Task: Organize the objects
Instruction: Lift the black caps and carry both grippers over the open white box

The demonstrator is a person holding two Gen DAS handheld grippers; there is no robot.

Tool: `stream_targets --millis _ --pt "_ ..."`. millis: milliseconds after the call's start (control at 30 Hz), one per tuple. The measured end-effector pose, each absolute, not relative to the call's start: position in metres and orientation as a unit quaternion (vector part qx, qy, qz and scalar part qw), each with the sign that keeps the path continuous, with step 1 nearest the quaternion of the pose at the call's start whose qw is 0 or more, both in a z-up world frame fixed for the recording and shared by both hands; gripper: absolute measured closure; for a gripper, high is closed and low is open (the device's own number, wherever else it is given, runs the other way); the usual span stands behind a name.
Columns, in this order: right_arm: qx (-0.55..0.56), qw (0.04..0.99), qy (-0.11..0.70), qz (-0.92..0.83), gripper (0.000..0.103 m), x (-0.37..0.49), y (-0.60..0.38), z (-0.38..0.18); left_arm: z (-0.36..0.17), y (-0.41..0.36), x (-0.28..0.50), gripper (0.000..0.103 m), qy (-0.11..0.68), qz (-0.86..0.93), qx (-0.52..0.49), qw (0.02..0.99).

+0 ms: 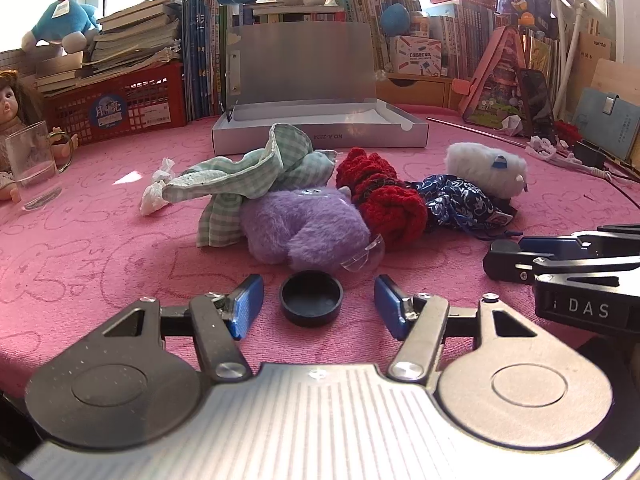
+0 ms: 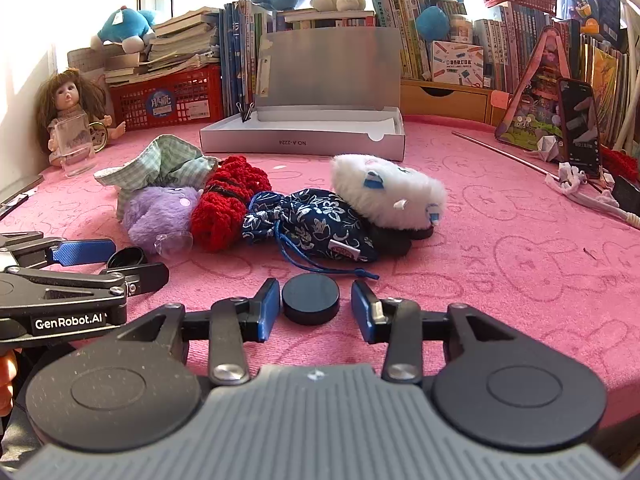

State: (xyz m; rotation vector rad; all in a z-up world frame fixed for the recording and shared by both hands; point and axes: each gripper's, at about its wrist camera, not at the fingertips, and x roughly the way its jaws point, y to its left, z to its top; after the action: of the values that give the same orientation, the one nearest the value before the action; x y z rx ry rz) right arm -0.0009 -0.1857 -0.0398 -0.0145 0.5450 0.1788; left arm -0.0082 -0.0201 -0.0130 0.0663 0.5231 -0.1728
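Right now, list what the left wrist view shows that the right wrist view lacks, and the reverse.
Left only: crumpled white tissue beside the green checked cloth; open black cup-shaped lid between the left tongs.
Right only: flat black disc between the right tongs; lit phone.
Both: grey box, purple plush, red knit.

So 2 black round lids (image 1: 311,298) (image 2: 311,298), 2 furry plushies (image 2: 160,216) (image 2: 388,192), 1 blue floral pouch (image 2: 316,228), 1 open box (image 2: 304,136).
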Motion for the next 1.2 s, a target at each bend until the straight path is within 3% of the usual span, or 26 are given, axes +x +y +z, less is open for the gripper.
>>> stream_targets --millis 400,533,1200 --pt "-0.036 0.957 0.259 0.129 0.066 -0.001 -0.159 -0.038 -0.012 -0.023 -0.008 0.05 0.257 -0.097 0.033 0.961" --pt "-0.04 0.957 0.26 0.127 0.066 0.0 -0.156 -0.037 -0.012 -0.026 -0.009 0.067 0.256 -0.104 0.031 0.961" --pt "-0.023 0.966 0.226 0.124 0.066 0.004 -0.16 -0.009 0.023 -0.025 -0.003 0.067 0.242 -0.097 0.008 0.965"
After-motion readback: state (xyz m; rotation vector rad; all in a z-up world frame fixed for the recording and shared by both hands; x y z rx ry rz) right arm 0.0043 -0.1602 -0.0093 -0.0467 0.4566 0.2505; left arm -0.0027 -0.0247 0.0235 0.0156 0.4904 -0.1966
